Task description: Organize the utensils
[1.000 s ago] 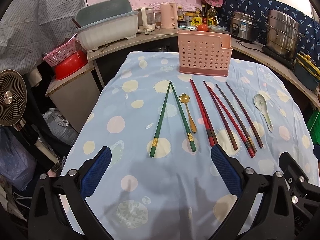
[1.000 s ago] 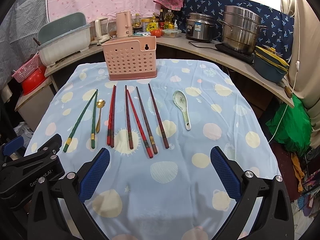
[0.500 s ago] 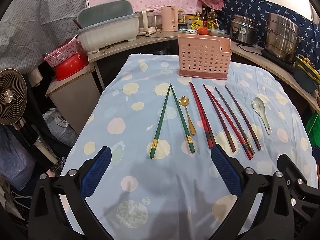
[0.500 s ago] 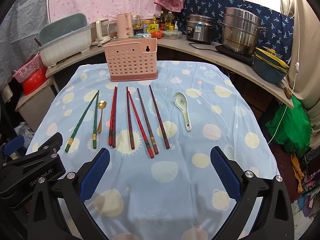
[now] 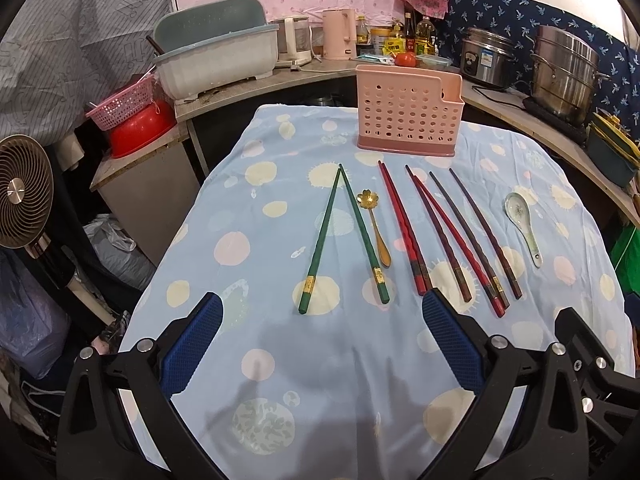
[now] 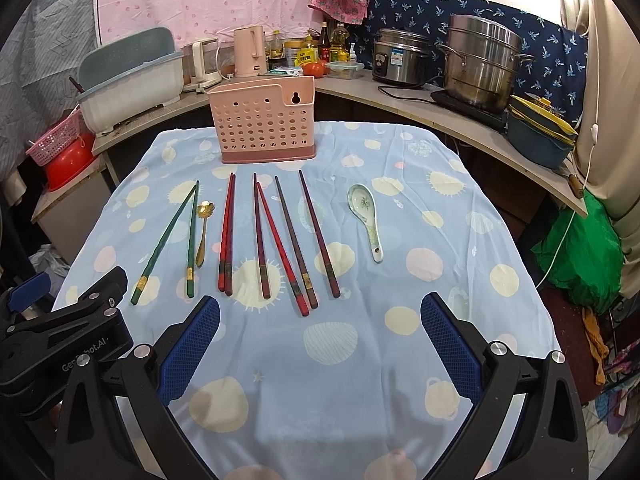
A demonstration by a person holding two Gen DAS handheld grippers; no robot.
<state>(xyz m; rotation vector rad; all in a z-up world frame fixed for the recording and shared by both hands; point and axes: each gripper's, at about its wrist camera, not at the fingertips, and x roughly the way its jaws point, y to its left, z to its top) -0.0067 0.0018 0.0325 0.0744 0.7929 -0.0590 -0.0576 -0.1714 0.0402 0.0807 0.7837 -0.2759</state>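
A pink perforated utensil holder (image 5: 409,120) (image 6: 266,122) stands upright at the far end of the table. In front of it lie two green chopsticks (image 5: 320,240) (image 6: 166,242), a gold flower spoon (image 5: 376,228) (image 6: 203,232), several red and dark chopsticks (image 5: 440,232) (image 6: 276,236), and a white ceramic spoon (image 5: 522,220) (image 6: 366,216). My left gripper (image 5: 320,340) hovers open near the table's front, just short of the green chopsticks' ends. My right gripper (image 6: 320,340) is open too, nothing between its fingers, behind the dark chopsticks' ends.
The table carries a light blue spotted cloth (image 6: 320,360). A counter behind holds a dish drainer (image 5: 216,60), kettles, bottles, a rice cooker (image 6: 400,60) and a steel pot (image 6: 484,68). A fan (image 5: 24,192) stands left. The left gripper's body (image 6: 60,332) shows beside the right one.
Both views have shifted slightly, the utensils and holder sitting a little lower and farther in frame. Nothing on the table has moved and both grippers stay open.
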